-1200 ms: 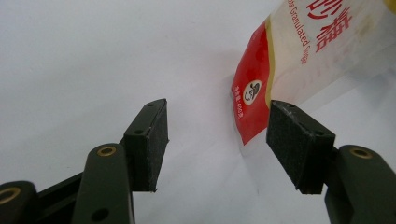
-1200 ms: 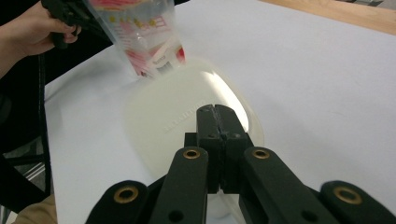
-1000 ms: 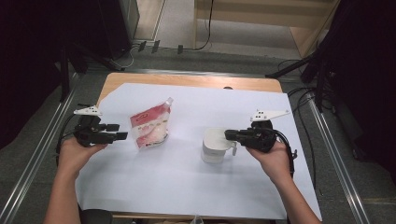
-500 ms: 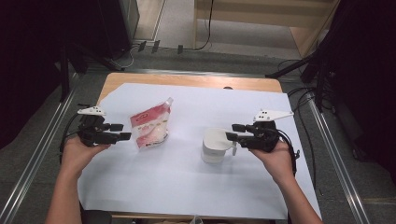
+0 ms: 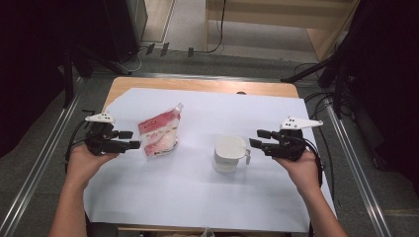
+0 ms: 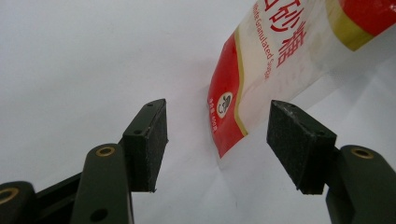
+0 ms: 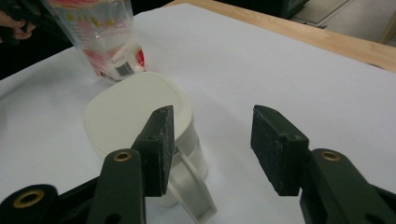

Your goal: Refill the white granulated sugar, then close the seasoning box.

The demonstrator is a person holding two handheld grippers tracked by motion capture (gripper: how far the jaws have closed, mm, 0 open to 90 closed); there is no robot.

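white paper sheet [image 5: 197, 197] over wooden table [image 5: 197, 86], grey floor [image 5: 29, 168] around

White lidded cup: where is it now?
In the high view the white lidded cup stands on the white sheet, right of centre, between the sugar pouch and the right tongs, its handle toward them.

A wooden table [image 5: 197, 85] is carrying a large white paper sheet [image 5: 197, 197] that is covering most of its top. A red-and-white sugar pouch [image 5: 159, 137] and a lidded white jug [image 5: 229, 154] are standing well apart on the sheet.
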